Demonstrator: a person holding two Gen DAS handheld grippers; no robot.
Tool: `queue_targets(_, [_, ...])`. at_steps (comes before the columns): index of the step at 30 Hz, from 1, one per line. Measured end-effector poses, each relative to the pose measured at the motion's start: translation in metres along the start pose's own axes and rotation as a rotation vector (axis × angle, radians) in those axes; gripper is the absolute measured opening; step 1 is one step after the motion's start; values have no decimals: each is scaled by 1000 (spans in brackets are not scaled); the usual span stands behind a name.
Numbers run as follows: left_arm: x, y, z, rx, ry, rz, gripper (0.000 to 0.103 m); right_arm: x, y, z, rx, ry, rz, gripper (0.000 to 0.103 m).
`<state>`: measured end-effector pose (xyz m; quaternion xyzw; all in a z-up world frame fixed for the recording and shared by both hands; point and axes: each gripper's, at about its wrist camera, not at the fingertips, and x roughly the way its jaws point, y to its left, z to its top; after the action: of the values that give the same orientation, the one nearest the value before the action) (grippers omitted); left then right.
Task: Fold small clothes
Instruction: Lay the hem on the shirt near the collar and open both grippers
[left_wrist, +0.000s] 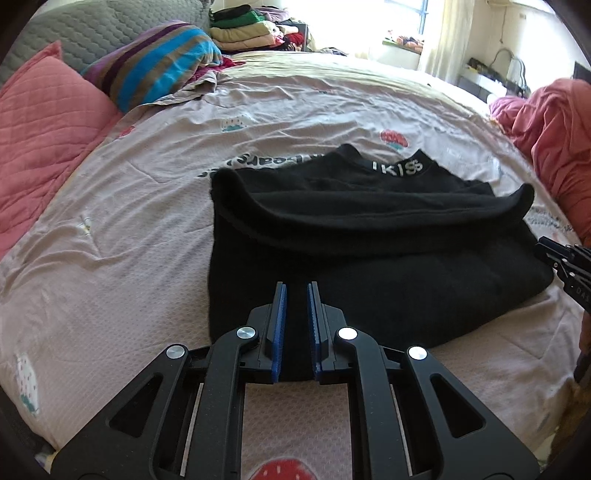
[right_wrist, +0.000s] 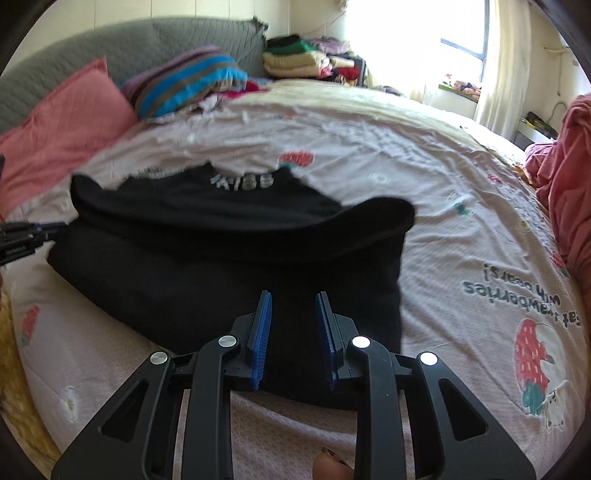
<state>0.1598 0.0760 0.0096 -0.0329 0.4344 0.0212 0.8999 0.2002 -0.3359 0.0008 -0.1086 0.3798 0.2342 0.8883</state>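
A black garment (left_wrist: 369, 251) with white lettering on its collar (left_wrist: 397, 167) lies partly folded on the bed sheet (left_wrist: 129, 221), a thick fold across its middle. My left gripper (left_wrist: 296, 286) hovers over the garment's near left part, its blue pads drawn almost together with nothing between them. The right gripper (left_wrist: 561, 258) shows at the garment's right edge in that view. In the right wrist view, my right gripper (right_wrist: 293, 295) is over the near right part of the garment (right_wrist: 221, 266), jaws apart and empty. The left gripper (right_wrist: 26, 236) shows at the garment's left edge.
A pink pillow (left_wrist: 44, 122) and a striped pillow (left_wrist: 162, 62) lie at the far left. A stack of folded clothes (left_wrist: 243, 29) sits at the back. A bunched pink blanket (left_wrist: 554, 129) lies along the right side. Bare sheet surrounds the garment.
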Motion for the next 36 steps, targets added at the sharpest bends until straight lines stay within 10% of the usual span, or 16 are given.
queue_targets(36, [55, 46, 84, -164, -27, 6, 6, 82, -49, 74, 185, -11, -110, 23])
